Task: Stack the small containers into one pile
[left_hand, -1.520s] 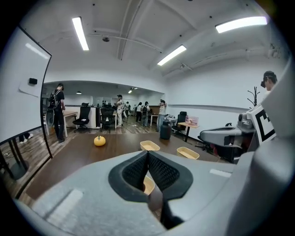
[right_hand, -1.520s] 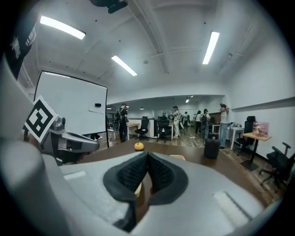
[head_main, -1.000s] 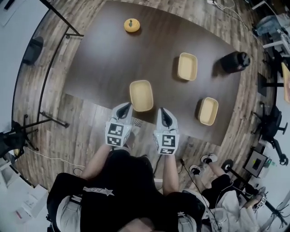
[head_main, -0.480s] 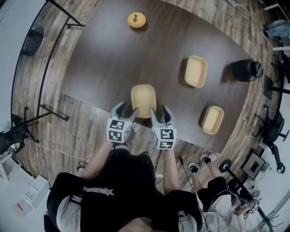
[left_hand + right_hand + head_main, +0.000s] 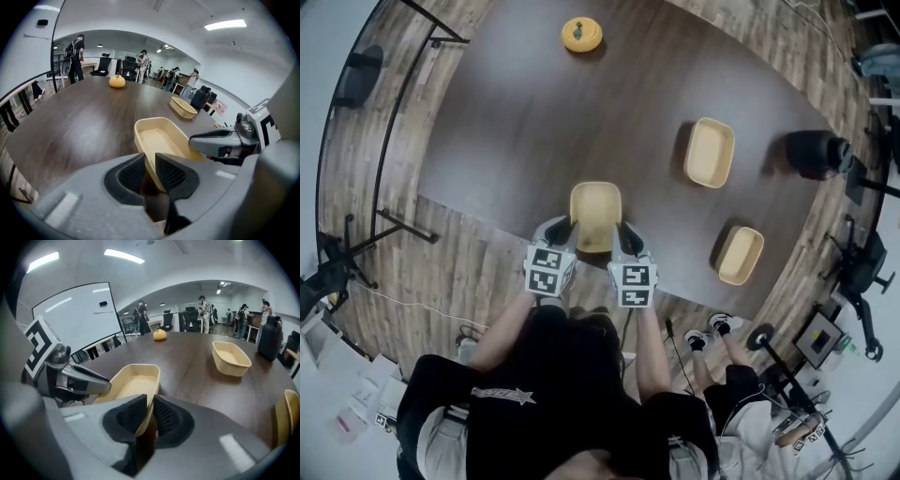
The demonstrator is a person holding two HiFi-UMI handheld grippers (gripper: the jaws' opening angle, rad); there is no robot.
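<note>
**Both grippers pinch the nearest container**

The nearest container (image 5: 595, 214), pale yellow and open-topped, sits at the near edge of the tabletop (image 5: 516, 122), straight in front of the person. The left gripper (image 5: 560, 230) straddles its left wall and the right gripper (image 5: 627, 237) its right wall. Both pairs of jaws have just been closing and now clamp the rim, one pad inside and one outside. A second container (image 5: 711, 152) lies farther off to the right and a third container (image 5: 740, 254) lies by the right edge (all three well apart). A black jug (image 5: 817, 155) stands beyond them, and a round yellow object (image 5: 581, 34) sits at the far side.
</note>
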